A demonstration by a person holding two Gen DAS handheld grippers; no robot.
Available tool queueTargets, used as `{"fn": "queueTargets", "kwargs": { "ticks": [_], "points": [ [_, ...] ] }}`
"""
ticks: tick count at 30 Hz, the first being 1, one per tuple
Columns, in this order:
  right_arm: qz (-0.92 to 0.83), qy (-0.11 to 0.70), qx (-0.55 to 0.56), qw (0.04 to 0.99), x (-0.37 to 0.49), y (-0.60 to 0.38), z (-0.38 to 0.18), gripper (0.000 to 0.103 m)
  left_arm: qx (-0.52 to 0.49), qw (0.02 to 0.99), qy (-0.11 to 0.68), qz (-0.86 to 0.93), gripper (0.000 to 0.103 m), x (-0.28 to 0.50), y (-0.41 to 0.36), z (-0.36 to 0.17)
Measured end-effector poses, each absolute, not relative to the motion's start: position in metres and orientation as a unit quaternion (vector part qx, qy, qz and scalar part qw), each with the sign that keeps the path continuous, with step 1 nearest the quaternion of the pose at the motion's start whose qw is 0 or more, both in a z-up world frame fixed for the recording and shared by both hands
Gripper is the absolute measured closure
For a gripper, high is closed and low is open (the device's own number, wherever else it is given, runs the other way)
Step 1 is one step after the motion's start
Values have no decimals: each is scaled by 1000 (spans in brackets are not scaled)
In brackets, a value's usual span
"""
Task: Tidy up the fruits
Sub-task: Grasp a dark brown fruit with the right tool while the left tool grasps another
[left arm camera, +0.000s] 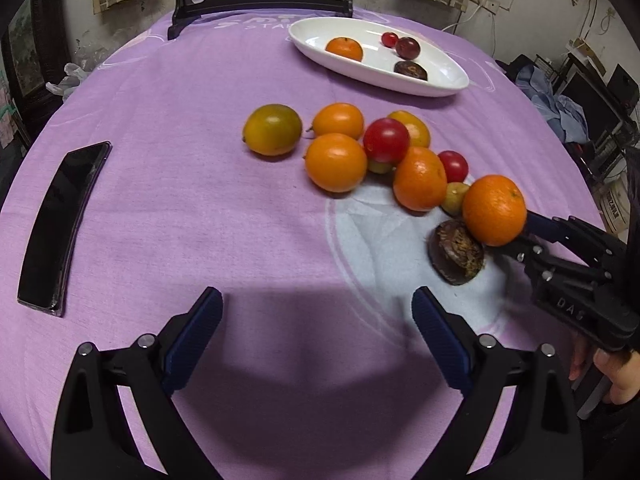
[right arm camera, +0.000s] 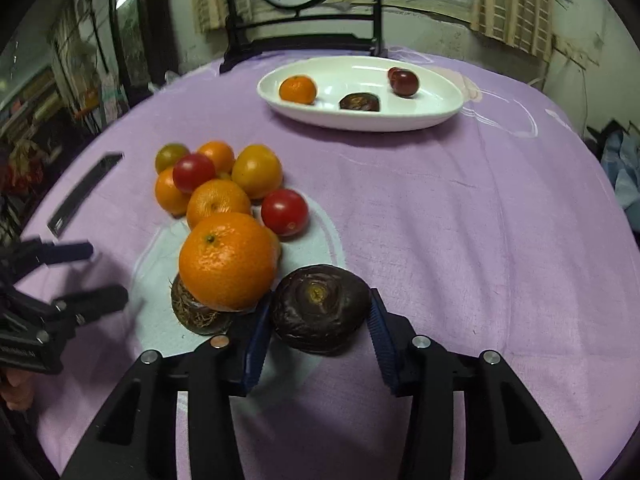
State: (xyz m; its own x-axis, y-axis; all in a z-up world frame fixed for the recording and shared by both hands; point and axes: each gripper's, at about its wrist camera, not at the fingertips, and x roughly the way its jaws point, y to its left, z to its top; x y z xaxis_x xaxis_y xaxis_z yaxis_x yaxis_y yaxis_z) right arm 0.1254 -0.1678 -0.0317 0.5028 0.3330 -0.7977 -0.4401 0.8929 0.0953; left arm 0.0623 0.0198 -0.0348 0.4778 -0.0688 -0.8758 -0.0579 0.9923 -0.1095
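Dark-brown water chestnut (right arm camera: 320, 308) is sitting on the purple cloth between right gripper's (right arm camera: 318, 334) pads, apparently pinched, risking nudging the touching tangerine (right arm camera: 227, 261) off its perch; left gripper (left arm camera: 318, 344) is hanging spread, empty.

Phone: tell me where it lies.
In the left wrist view, the black phone lies flat at the table's left edge, apart from the fruit pile.
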Motion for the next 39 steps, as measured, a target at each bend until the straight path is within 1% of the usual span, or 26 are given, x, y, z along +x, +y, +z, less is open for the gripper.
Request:
{"fn": "queueTargets", "kwargs": {
  "ticks": [3, 6, 11, 16, 17, 18, 19, 20, 25, 27, 28, 29, 30, 39],
  "points": [
    [212, 425, 3, 880, 129, -198, -23, 56, -50, 859, 508, -19, 10, 59, 6, -33],
    [201, 414, 38, 887, 131, -219, -21, 56, -35, 858, 512, -26, 9, 60, -12, -35],
    [204, 418, 48, 884, 131, -225, -25, 56, -22, 851, 524, -36, 9, 68, -38, -43],
    [207, 420, 57, 881, 132, -229, -26, 56, -7, 858, 513, -35, 10, 78, -56, -43],
    [208, 421, 61, 881, 132, -231, -26, 56, -5, 860, 510, -36, 12, 79, -58, -43],
    [207, 422, 62, 880, 131, -231, -27, 56, -1, 861, 507, -38, 17, 80, -60, -43],
    [207, 422, 63, 880, 131, -231, -27, 56, 6, 862, 505, -37, 25, 82, -63, -43],
    [208, 422, 63, 880, 130, -231, -27, 56, 13, 863, 504, -37, 31, 85, -65, -43],
    [213, 420, 63, 880, 130, -231, -27, 56, 8, 864, 503, -35, 34, 93, -63, -42],
    [212, 421, 63, 880, 130, -231, -27, 56, 13, 866, 499, -33, 38, 92, -64, -42],
    [210, 421, 65, 880, 130, -231, -27, 56, 18, 868, 495, -36, 45, 90, -64, -41],
    [209, 422, 66, 880, 130, -232, -28, 56, 18, 869, 493, -40, 55, 88, -64, -41],
    [207, 424, 67, 879, 131, -232, -28, 56, 15, 869, 493, -43, 60, 87, -64, -39],
    [201, 427, 72, 879, 132, -235, -31, 56, -17, 866, 497, -41, 60, 75, -44, -28]
  ]
}}
